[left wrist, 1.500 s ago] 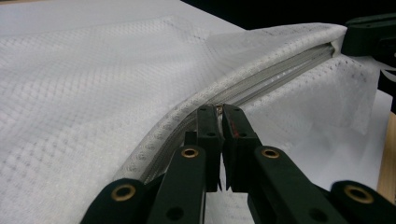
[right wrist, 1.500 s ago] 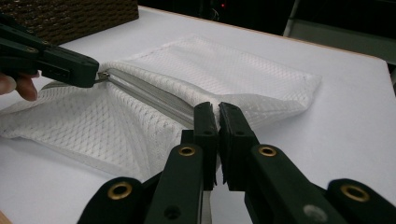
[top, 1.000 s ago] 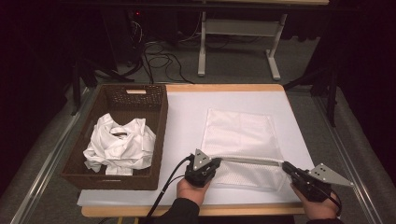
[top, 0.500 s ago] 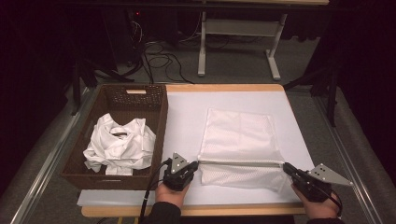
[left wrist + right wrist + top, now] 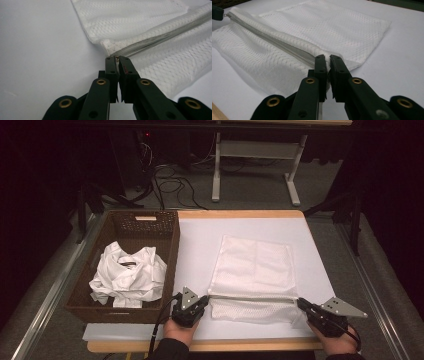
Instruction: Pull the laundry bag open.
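My left gripper (image 5: 117, 59) is pinched tight on the small metal zip pull (image 5: 117, 59) at the near-left corner of the mesh bag (image 5: 252, 270). My right gripper (image 5: 328, 59) is clamped on the cloth at the far end of the zip (image 5: 274, 41), jaws nearly together with fabric between them. The bag lies flat on the white table (image 5: 200, 245), right of the basket (image 5: 170, 270), zip edge towards me and drawn taut between both tools.

Judgement: the slider sits at one end of the zip line; whether the teeth are meshed I cannot tell. The crumpled white shirt (image 5: 127, 275) is in the basket, so any loading is left to do.

Materials: bag is white honeycomb mesh, soft, rectangular; zip pale grey; basket dark woven wicker, rigid.
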`<state>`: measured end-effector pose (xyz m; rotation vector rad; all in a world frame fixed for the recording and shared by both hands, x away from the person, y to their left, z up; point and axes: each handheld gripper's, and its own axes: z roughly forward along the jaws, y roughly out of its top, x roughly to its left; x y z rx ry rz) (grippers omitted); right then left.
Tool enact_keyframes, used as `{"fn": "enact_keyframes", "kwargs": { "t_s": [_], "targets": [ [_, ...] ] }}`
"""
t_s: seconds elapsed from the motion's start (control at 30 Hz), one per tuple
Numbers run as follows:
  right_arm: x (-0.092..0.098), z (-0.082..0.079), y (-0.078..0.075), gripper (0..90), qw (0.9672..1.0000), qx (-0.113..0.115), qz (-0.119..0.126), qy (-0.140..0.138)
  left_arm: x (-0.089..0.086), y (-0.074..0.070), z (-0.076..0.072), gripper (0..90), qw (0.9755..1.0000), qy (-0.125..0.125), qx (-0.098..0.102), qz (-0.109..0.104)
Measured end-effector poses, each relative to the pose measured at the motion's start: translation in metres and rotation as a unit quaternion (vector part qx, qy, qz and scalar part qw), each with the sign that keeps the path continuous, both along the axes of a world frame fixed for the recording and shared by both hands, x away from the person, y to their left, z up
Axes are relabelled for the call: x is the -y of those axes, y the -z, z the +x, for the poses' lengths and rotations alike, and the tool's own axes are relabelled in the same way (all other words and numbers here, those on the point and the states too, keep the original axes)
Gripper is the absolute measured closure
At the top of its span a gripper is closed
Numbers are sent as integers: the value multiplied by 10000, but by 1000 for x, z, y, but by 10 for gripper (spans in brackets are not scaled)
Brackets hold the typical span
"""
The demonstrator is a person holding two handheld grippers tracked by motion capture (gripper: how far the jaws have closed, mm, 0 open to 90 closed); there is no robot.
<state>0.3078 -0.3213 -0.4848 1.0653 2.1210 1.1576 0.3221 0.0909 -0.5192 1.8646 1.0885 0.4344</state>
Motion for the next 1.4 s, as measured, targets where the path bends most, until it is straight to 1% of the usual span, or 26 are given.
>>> {"fn": "enact_keyframes", "kwargs": {
  "t_s": [0.07, 0.13, 0.2, 0.27, 0.3, 0.33, 0.4, 0.47, 0.53, 0.63, 0.67, 0.73, 0.77, 0.83, 0.93, 0.97, 1.03, 1.07, 1.1, 1.13, 1.17, 1.2, 1.23, 1.33, 1.37, 1.4],
  "targets": [
    [0, -1, 1, 827, 10000, -21, 23, 24, 0, -1, 0, 853, 10000, 27, -5, 17],
    [1, -2, -1, 776, 9999, -40, 120, 17, -1, -2, -1, 835, 10000, 67, 17, -14],
    [2, -3, -3, 736, 9998, -2, 217, 32, -2, -4, -2, 778, 10000, 48, 60, -43],
    [4, -4, -5, 716, 9996, 78, 256, 59, -3, -7, -3, 736, 9998, 82, 137, -108],
    [4, -5, -6, 706, 9994, 65, 318, 108, -4, -8, -4, 696, 9996, 132, 183, -183],
    [5, -5, -7, 694, 9993, 74, 346, 129, -3, -10, -4, 657, 9994, 157, 217, -203],
    [6, -4, -9, 674, 9989, 118, 401, 189, -2, -11, -6, 595, 9995, 137, 253, -151],
    [7, -2, -12, 652, 9986, 154, 442, 251, -2, -12, -7, 556, 9993, 159, 277, -174],
    [8, 2, -15, 623, 9985, 151, 416, 330, -3, -13, -8, 522, 9993, 161, 306, -174],
    [11, 10, -22, 614, 9981, 182, 417, 422, -4, -13, -9, 488, 9992, 141, 318, -182],
    [11, 10, -22, 614, 9981, 182, 417, 422, -5, -13, -9, 488, 9992, 128, 314, -202],
    [12, 16, -26, 608, 9979, 199, 401, 474, -5, -13, -9, 473, 9992, 98, 323, -234],
    [11, 23, -27, 606, 9978, 183, 364, 516, -6, -14, -9, 458, 9990, 93, 350, -259],
    [9, 31, -25, 604, 9979, 143, 339, 527, -6, -14, -10, 449, 9987, 123, 391, -316],
    [5, 47, -19, 607, 9984, 21, 320, 472, -6, -15, -11, 444, 9981, 196, 450, -365],
    [4, 52, -16, 607, 9983, -32, 285, 499, -7, -15, -12, 441, 9979, 205, 477, -386],
    [0, 67, -7, 599, 9980, -215, 137, 582, -7, -15, -13, 440, 9977, 182, 491, -431],
    [-1, 72, -4, 593, 9978, -244, 51, 622, -7, -15, -13, 440, 9977, 179, 491, -437],
    [-2, 79, 0, 593, 9971, -321, -11, 685, -7, -15, -13, 440, 9977, 184, 488, -428],
    [-2, 79, 0, 593, 9971, -321, -11, 685, -7, -15, -13, 439, 9977, 184, 488, -428],
    [-1, 93, 7, 593, 9960, -475, -135, 750, -7, -15, -14, 438, 9978, 203, 488, -411],
    [-1, 93, 7, 593, 9960, -475, -135, 750, -7, -15, -14, 438, 9978, 203, 488, -411],
    [0, 104, 12, 582, 9943, -593, -210, 864, -8, -16, -14, 438, 9977, 201, 495, -428],
    [0, 115, 19, 551, 9918, -751, -306, 987, -8, -16, -13, 438, 9977, 210, 507, -407],
    [0, 121, 22, 545, 9907, -815, -388, 1018, -7, -16, -13, 439, 9976, 197, 511, -430],
    [-1, 123, 24, 538, 9900, -873, -406, 1031, -7, -16, -12, 439, 9976, 189, 508, -441]
  ]
}}
